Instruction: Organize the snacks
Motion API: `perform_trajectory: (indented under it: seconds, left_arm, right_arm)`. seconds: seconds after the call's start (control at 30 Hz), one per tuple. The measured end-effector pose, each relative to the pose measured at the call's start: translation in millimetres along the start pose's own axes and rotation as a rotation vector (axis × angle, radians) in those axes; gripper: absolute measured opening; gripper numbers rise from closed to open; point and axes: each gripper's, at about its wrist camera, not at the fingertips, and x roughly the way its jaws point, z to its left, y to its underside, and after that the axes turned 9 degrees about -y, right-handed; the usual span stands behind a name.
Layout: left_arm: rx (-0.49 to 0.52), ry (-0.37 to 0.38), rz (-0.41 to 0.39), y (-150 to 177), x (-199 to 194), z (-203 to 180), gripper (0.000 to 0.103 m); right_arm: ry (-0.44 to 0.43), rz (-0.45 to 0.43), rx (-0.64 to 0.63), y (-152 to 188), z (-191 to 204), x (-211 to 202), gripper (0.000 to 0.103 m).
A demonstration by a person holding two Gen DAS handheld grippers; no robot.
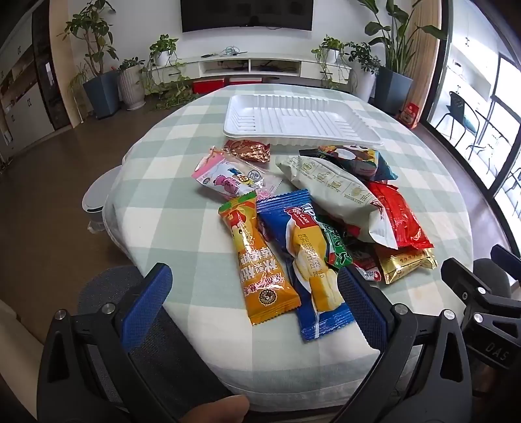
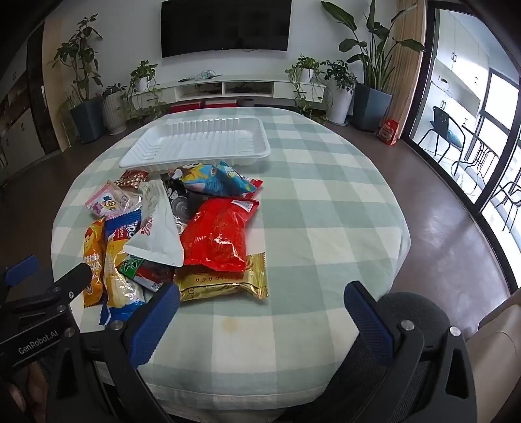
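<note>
White tray (image 1: 302,118) seemingly unfilled, snack pile (image 1: 325,214) beside

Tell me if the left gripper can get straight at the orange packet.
Probably yes. The left gripper is open, and the orange packet lies flat between its fingers, on top at the pile's near edge. Only the blue packet crowds one side.

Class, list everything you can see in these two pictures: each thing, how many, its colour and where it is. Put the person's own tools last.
Tray: one, white, bare, far side of table.
Tablecloth: one, green and white check, covers table.
Orange packet: one, near left of pile.
Blue packet: one, beside the orange one.
Red bag: one, right of pile.
Gold packet: one, near edge, partly under red bag.
Pale bag: one, on top of pile.
Pink packet: one, left of pile.
Television: one, black, on wall.
Potted plants: several, along far wall.
Left gripper: fingers blue, open.
Right gripper: fingers blue, open.
</note>
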Motion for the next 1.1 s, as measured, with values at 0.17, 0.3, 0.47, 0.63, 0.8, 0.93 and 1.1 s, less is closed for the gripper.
perform_trajectory:
  seconds: [0.17, 0.3, 0.47, 0.63, 0.8, 0.93, 1.1]
  left_arm:
    - [0.006, -0.007, 0.010, -0.3, 0.3, -0.5, 0.103]
    - [0.007, -0.009, 0.011, -0.1, -2.1, -2.8, 0.103]
    - [0.007, -0.011, 0.010, -0.1, -3.2, -2.6, 0.103]
    - [0.008, -0.009, 0.011, 0.0, -3.4, -2.2, 0.103]
    - [0.009, -0.010, 0.012, 0.4, -3.0, -3.1, 0.103]
    - [0.008, -0.010, 0.012, 2.2, -3.6, -5.8, 0.103]
    - [0.008, -0.010, 0.013, 2.0, -3.7, -5.6, 0.103]
  right_arm:
    - [0.010, -0.007, -0.004, -0.4, 0.9, -2.4, 0.103]
    - [0.009, -0.002, -0.002, -0.7, 1.5, -3.9, 0.103]
    - [0.011, 0.015, 0.000, -1.9, 2.7, -1.4, 0.103]
    - [0.008, 0.017, 0.000, 2.3, 2.8, -3.6, 0.103]
    - [0.006, 0.019, 0.003, 2.6, 1.8, -3.7, 0.103]
    - [0.004, 0.020, 0.004, 2.5, 2.1, -3.2, 0.103]
    - [0.002, 0.033, 0.007, 5.7, 1.2, 3.8, 0.103]
